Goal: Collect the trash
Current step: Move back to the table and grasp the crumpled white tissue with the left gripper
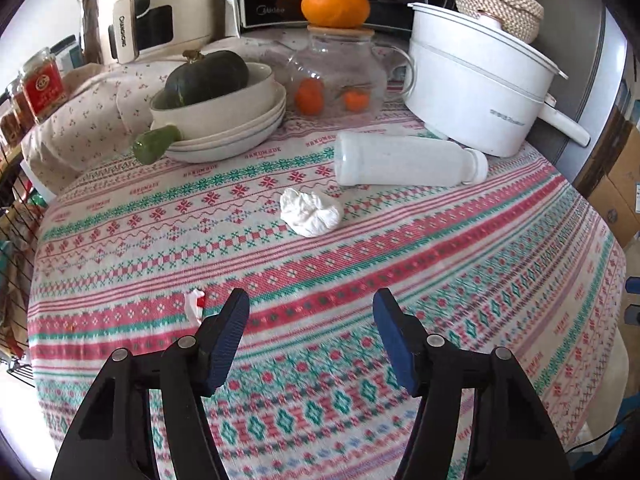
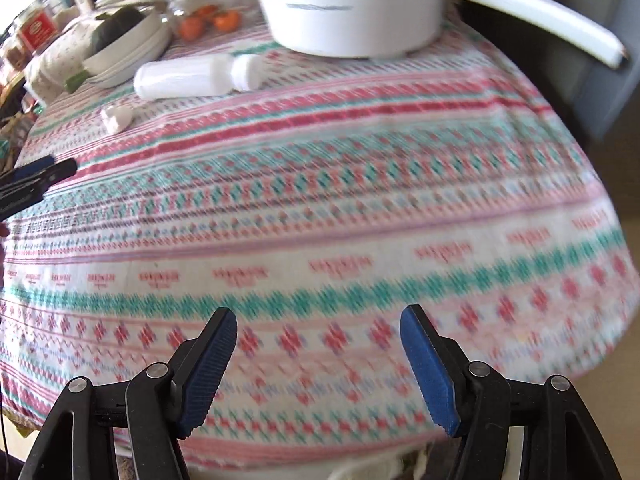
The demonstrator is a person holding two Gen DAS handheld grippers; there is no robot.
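Three likely pieces of trash lie on the table (image 1: 460, 264), which is covered by a patterned cloth. A crumpled white tissue (image 1: 310, 212) sits near the middle, a white plastic bottle (image 1: 408, 160) lies on its side just beyond it toward the far edge, close in front of the white pot (image 1: 472, 84), and a small red-and-white scrap (image 1: 195, 303) lies nearer the near edge, just beside the left gripper's left finger.

The tissue looks soft and nearly weightless; it should compress under any pinch, so a bite across its bunched middle would probably hold it, and there is little to damage. The bottle looks light and rigid but smooth and round, so it may roll or slip; gripping across the straight body, square to its long axis, seems safer than taking the narrower capped neck. The scrap appears thin and flat against the cloth, the hardest to lift, and the cloth itself could get pinched with it.

The left gripper (image 1: 312, 304) hovers low over the near part of the table, pointing toward the tissue and bottle, jaws wide apart and holding nothing. The right gripper (image 2: 318, 320) hangs over the near right edge, angled toward the far side, jaws likewise spread and empty; its view is blurred. In the right wrist view the left gripper's tip shows at the left edge, well apart from the right one
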